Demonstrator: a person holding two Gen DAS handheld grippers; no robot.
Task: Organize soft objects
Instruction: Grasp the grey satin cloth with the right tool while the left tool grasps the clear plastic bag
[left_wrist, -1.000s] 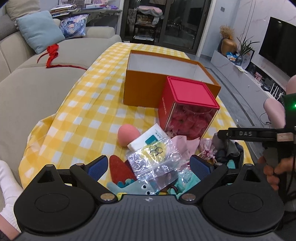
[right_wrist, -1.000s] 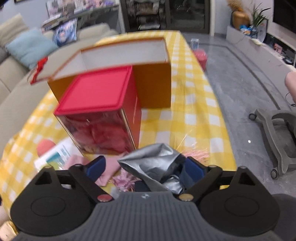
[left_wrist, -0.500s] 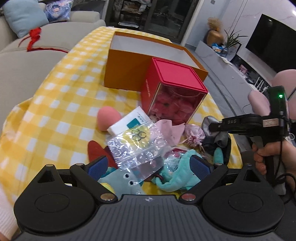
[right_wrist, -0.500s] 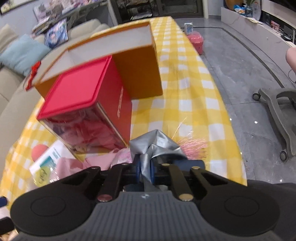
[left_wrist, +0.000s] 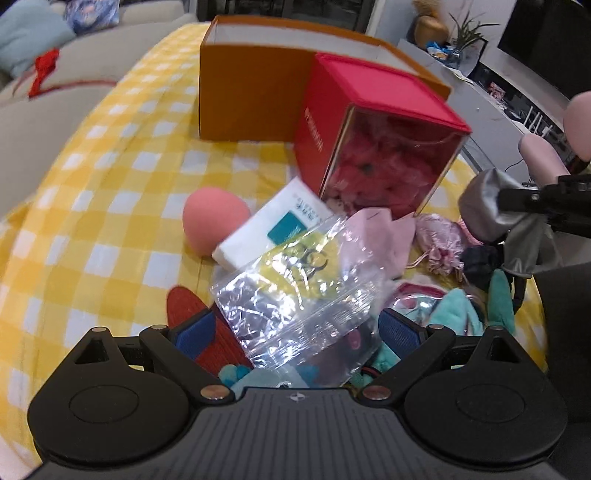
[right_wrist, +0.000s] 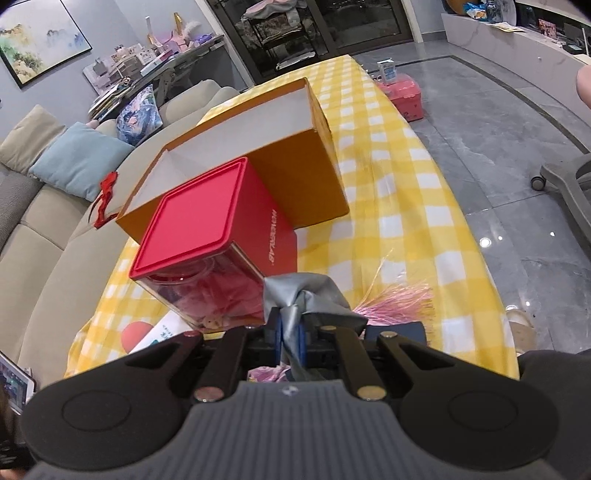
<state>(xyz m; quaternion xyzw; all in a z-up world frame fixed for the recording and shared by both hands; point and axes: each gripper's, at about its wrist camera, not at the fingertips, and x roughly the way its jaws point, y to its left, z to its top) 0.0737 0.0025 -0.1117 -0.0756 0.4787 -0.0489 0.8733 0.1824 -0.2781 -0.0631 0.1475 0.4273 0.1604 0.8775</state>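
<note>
My right gripper (right_wrist: 290, 334) is shut on a silver-grey cloth (right_wrist: 314, 295) and holds it raised above the table's near right end; the cloth also shows in the left wrist view (left_wrist: 487, 218). My left gripper (left_wrist: 295, 328) is open, low over a clear plastic bag (left_wrist: 295, 291) lying on a pile of soft things: a teal plush (left_wrist: 454, 317), a pink cloth (left_wrist: 384, 229) and a pink pouch (left_wrist: 439, 240). An open orange box (right_wrist: 243, 155) stands behind on the yellow checked tablecloth (left_wrist: 103, 192).
A red-lidded clear box (left_wrist: 376, 147) stands in front of the orange box. A pink sponge egg (left_wrist: 214, 221) and a white packet (left_wrist: 273, 229) lie to its left. A sofa (right_wrist: 44, 236) runs along the left; the table edge and grey floor (right_wrist: 498, 147) lie to the right.
My right gripper closed on the silver-grey cloth and lifted it up off the pile. My left gripper moved forward and lower over the plastic bag, staying open.
</note>
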